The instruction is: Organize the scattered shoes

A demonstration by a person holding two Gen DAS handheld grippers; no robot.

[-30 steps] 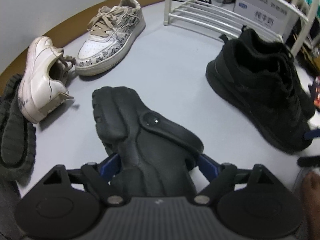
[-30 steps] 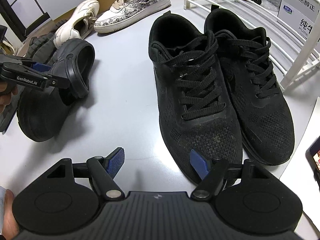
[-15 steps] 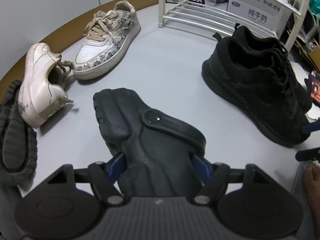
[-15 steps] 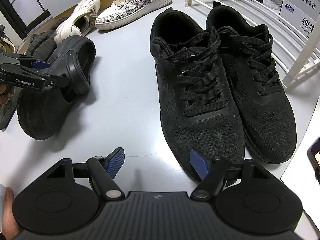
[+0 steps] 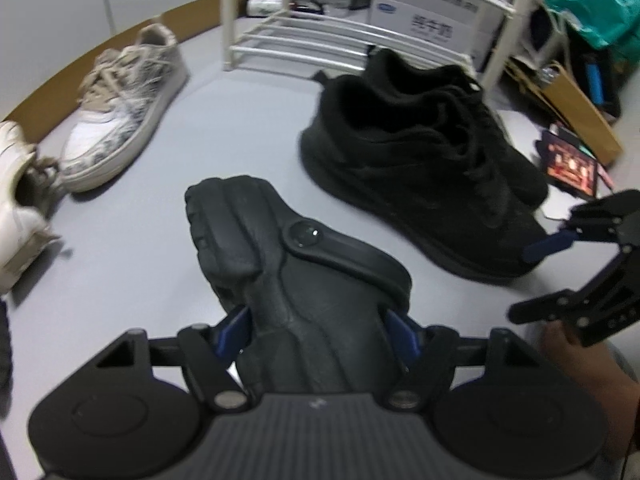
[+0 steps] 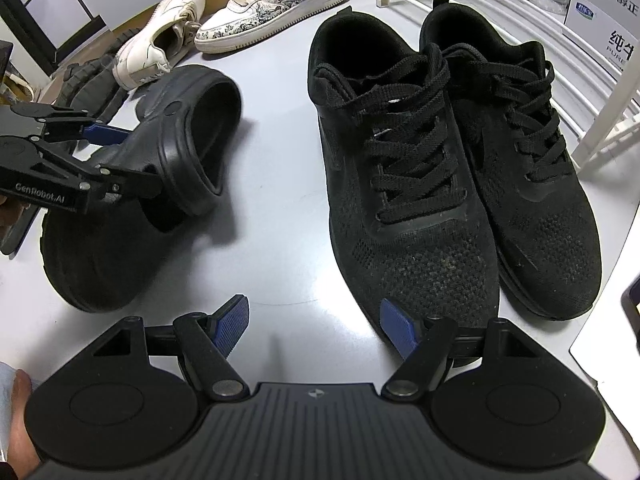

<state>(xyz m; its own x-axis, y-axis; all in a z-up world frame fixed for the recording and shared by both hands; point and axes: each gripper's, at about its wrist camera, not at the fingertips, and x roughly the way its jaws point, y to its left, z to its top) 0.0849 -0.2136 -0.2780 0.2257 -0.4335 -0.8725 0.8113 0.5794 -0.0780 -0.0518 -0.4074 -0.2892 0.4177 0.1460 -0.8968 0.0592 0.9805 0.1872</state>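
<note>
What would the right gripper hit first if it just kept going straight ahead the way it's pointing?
Probably the toe of the nearer black sneaker. The right gripper is open, and its right finger already sits at that toe, while bare tabletop lies ahead of the left finger. Depth is hard to judge here.

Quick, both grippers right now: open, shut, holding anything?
Left gripper: shut on the black clog, gripping its toe end.
Right gripper: open, holding nothing, by the black sneakers.
</note>
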